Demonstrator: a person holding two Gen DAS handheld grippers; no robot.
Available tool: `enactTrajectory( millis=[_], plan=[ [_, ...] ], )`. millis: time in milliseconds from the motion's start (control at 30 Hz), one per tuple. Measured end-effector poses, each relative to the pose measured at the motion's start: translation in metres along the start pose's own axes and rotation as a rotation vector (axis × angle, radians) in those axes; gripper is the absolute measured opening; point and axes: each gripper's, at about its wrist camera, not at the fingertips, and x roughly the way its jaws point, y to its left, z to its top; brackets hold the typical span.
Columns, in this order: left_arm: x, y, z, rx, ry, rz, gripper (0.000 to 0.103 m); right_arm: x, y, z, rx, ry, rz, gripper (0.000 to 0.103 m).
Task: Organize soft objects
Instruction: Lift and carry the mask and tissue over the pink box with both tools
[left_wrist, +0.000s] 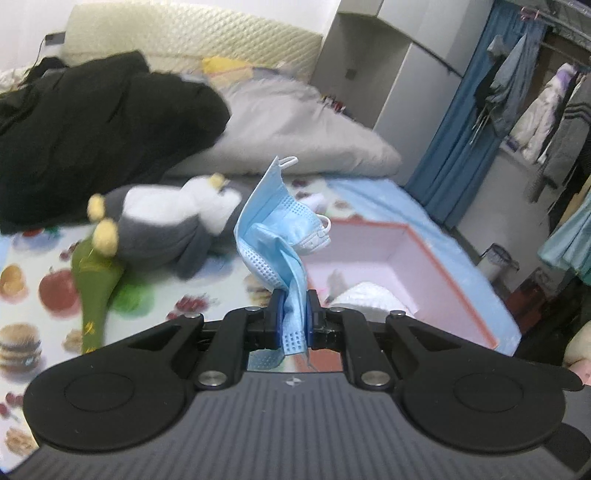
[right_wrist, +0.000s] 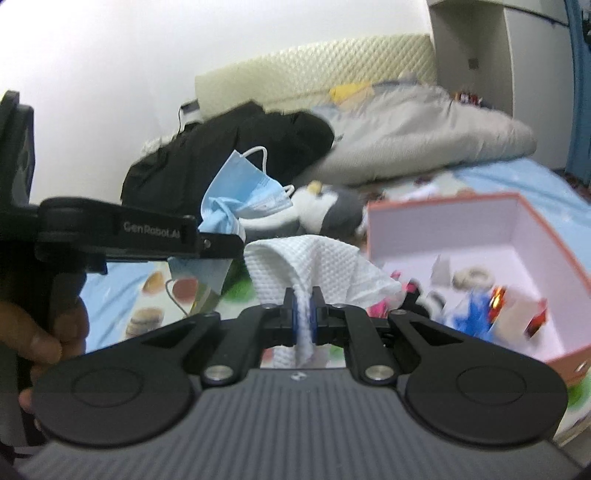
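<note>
My left gripper (left_wrist: 294, 301) is shut on a crumpled blue face mask (left_wrist: 275, 225), which stands up from the jaws above the bed. In the right wrist view the same left gripper (right_wrist: 221, 242) comes in from the left with the mask (right_wrist: 243, 192) bunched at its tip. My right gripper (right_wrist: 303, 295) is shut on a white textured cloth (right_wrist: 317, 262) that drapes over the jaws. A pink box (right_wrist: 491, 236) with an orange rim lies open to the right, holding small items. A grey and white plush toy (left_wrist: 170, 221) lies on the printed sheet beyond the left gripper.
A black garment (left_wrist: 92, 136) and a grey pillow (left_wrist: 295, 125) are piled at the head of the bed. A green cloth item (left_wrist: 94, 291) lies by the plush. Clothes hang on a rack (left_wrist: 535, 99) at the right. A hand (right_wrist: 40, 332) holds the left gripper's handle.
</note>
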Motion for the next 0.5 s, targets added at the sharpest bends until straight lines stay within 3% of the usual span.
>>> enactTrajectory(
  millis=[200,500],
  plan=[
    [0.015,-0.035,0.028,0.001,-0.005,-0.055,0.014,-0.013,-0.027,0.027,0.014,-0.06,-0.063,0.01],
    [0.074,-0.08,0.042,0.045,0.077,-0.109,0.014,0.0,-0.084,0.046,0.058,-0.051,-0.143,0.011]
  ],
)
